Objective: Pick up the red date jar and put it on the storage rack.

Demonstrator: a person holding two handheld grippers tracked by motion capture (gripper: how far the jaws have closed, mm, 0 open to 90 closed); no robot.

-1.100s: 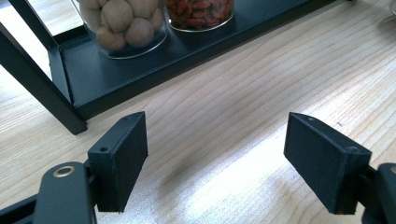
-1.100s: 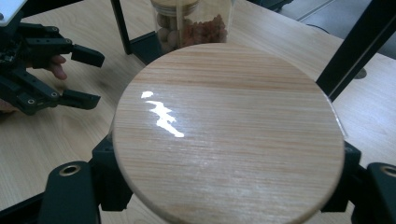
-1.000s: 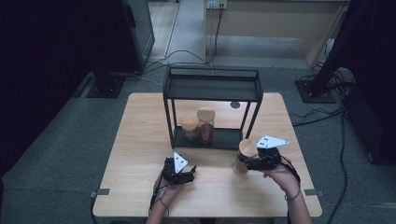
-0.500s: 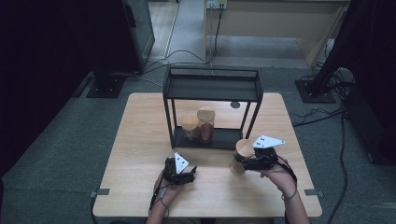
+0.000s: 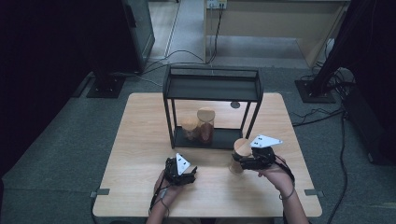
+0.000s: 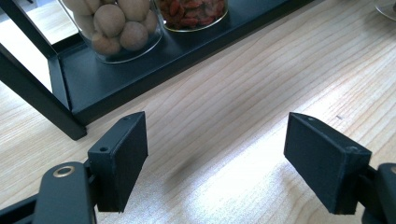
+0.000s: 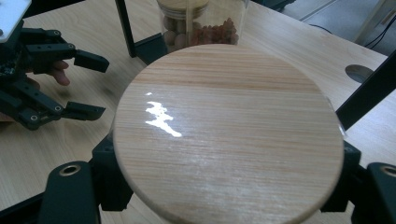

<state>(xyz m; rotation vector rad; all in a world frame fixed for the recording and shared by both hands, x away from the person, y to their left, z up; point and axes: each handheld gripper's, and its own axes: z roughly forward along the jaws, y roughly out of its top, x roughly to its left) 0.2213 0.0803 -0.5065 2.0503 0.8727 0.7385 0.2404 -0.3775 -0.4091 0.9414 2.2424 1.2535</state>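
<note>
Jaws of the right gripper (image 5: pixel 240 163) clamp a wooden-lidded jar (image 7: pixel 229 128), held on the counter (image 5: pixel 140 140) just in front of the black rack (image 5: pixel 212 88). The left gripper (image 6: pixel 215 163) rests nearby, jaws apart with nothing between them.

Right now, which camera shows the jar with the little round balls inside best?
The left gripper view: the ball jar stands close on the black shelf, each ball clear. The high view shows it small, with a wooden lid. The right gripper view shows a strip behind the held jar's lid.
</note>
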